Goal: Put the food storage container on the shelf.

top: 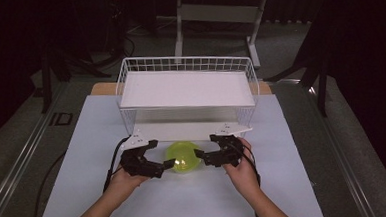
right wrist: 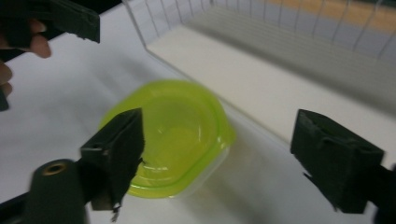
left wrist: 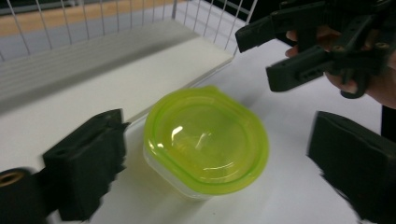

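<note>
- A small clear container (top: 183,158) with a yellow-green domed lid (left wrist: 205,137) sits on the white counter (top: 285,184), just in front of the white wire rack (top: 188,96); its contents cannot be told.
- The rack has two white shelves, both bare.
- The left tongs (top: 160,166) stand wide apart at the container's left side, clamped on nothing.
- The right tongs (top: 202,155) are also spread wide at its right side, holding nothing.
- Whether either touches the lid cannot be told.
</note>
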Demonstrator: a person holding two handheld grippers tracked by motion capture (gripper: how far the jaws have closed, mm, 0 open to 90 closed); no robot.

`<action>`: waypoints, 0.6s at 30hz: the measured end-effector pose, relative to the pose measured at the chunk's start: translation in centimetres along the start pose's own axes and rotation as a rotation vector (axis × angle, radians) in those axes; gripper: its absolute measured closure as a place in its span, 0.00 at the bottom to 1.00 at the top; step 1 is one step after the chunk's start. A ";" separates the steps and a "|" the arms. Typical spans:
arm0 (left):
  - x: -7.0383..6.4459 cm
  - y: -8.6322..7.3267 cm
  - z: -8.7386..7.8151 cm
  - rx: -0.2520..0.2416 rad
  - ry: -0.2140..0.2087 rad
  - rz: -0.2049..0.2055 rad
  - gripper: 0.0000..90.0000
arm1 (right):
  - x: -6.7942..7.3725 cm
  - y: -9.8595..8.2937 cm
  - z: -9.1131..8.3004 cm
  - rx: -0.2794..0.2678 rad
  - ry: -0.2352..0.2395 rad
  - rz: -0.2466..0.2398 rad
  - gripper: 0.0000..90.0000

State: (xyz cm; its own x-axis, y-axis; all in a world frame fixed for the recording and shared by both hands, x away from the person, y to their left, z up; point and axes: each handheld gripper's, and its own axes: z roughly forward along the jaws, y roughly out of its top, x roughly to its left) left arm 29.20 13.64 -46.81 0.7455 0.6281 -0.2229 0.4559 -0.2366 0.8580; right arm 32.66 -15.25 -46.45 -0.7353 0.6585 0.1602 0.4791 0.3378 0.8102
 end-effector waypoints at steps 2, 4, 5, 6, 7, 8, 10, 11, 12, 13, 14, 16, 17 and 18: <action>0.3 -0.1 0.4 0.006 0.010 -0.016 0.07 | 0.0 -0.1 0.3 0.013 0.000 0.014 0.15; 0.6 -0.2 0.9 0.016 0.023 -0.034 0.07 | -0.2 -0.4 1.0 0.016 0.002 0.046 0.14; 0.7 -0.2 1.0 0.017 0.024 -0.047 0.07 | -0.3 -0.5 1.1 0.013 -0.005 0.056 0.16; 1.0 -0.3 1.3 0.033 0.033 -0.059 0.09 | -0.3 -0.6 1.2 0.009 0.000 0.060 0.16; 1.0 -0.3 1.4 0.040 0.044 -0.071 0.12 | -0.4 -0.7 1.3 0.018 0.001 0.062 0.18; 1.2 -0.4 1.5 0.052 0.042 -0.080 0.16 | -0.4 -0.7 1.4 0.018 -0.004 0.060 0.22; 1.5 -0.6 1.8 0.065 0.055 -0.101 0.16 | -0.4 -0.9 1.5 0.021 0.002 0.078 0.26; 1.7 -0.6 1.9 0.072 0.047 -0.120 0.17 | -0.4 -0.9 1.5 0.027 0.004 0.081 0.29; 1.9 -0.8 2.1 0.086 0.050 -0.139 0.17 | -0.4 -1.0 1.6 0.033 0.007 0.075 0.32; 1.9 -0.8 2.1 0.086 0.050 -0.139 0.19 | -0.3 -1.1 1.7 0.041 -0.006 0.067 0.36; 2.0 -1.0 2.3 0.097 0.060 -0.158 0.19 | -0.3 -1.1 1.7 0.041 -0.006 0.067 0.36; 2.1 -1.2 2.6 0.107 0.068 -0.172 0.25 | -0.2 -1.3 1.9 0.056 -0.012 0.069 0.39; 2.1 -1.4 2.6 0.104 0.065 -0.172 0.27 | -0.2 -1.4 2.0 0.058 -0.008 0.073 0.42; 2.1 -1.5 2.7 0.106 0.072 -0.174 0.29 | -0.2 -1.4 2.1 0.060 -0.005 0.077 0.42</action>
State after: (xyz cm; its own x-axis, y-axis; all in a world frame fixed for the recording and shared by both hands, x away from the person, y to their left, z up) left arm 31.42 13.33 -49.80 0.6160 0.7170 -0.3263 0.6260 -0.1942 0.7553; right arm 33.14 -14.48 -48.83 -0.6933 0.6870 0.2176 0.5619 0.3263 0.7602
